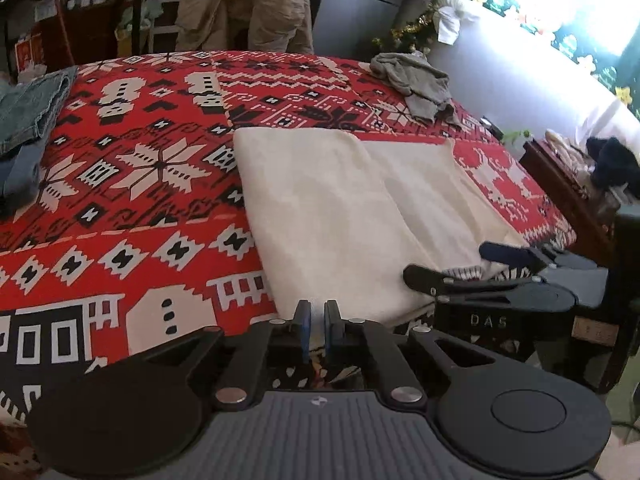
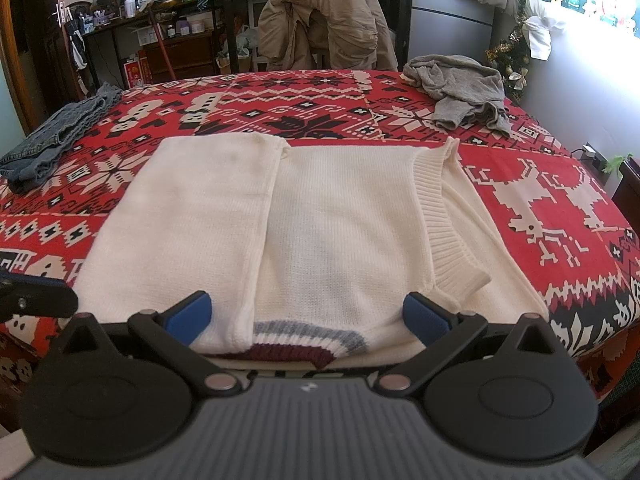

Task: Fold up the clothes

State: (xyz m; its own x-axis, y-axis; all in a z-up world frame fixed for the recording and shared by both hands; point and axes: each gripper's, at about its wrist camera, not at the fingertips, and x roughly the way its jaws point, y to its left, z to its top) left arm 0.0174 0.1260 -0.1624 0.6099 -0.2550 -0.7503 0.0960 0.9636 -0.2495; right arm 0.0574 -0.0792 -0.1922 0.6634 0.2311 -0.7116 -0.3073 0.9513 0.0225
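Nearest to me, my left gripper (image 1: 316, 322) has its two blue fingers (image 1: 305, 320) drawn almost together with only a thin slit between them and nothing caught there, poised at the near left edge of the one cream sweater (image 2: 304, 224). My right gripper (image 2: 306, 318) has its two blue fingers (image 2: 192, 314) spread wide, straddling the sweater's near hem without pressing on it; that hem carries a striped band (image 2: 308, 338) of grey, white and maroon. In the left view the right gripper's body shows the raised letters "DAS" (image 1: 489, 321), the only writing I can read. The sweater lies flat on the counter, on one red, white and black patterned cloth (image 2: 360, 108), with its left part folded over the middle and one ribbed edge running down its right side. Farther off I count two more garments on the cloth: one pair of blue jeans (image 2: 56, 136) at the far left edge and one crumpled grey garment (image 2: 460, 88) at the far right corner. Beyond the counter, one tan jacket (image 2: 324, 24) hangs over a chair.
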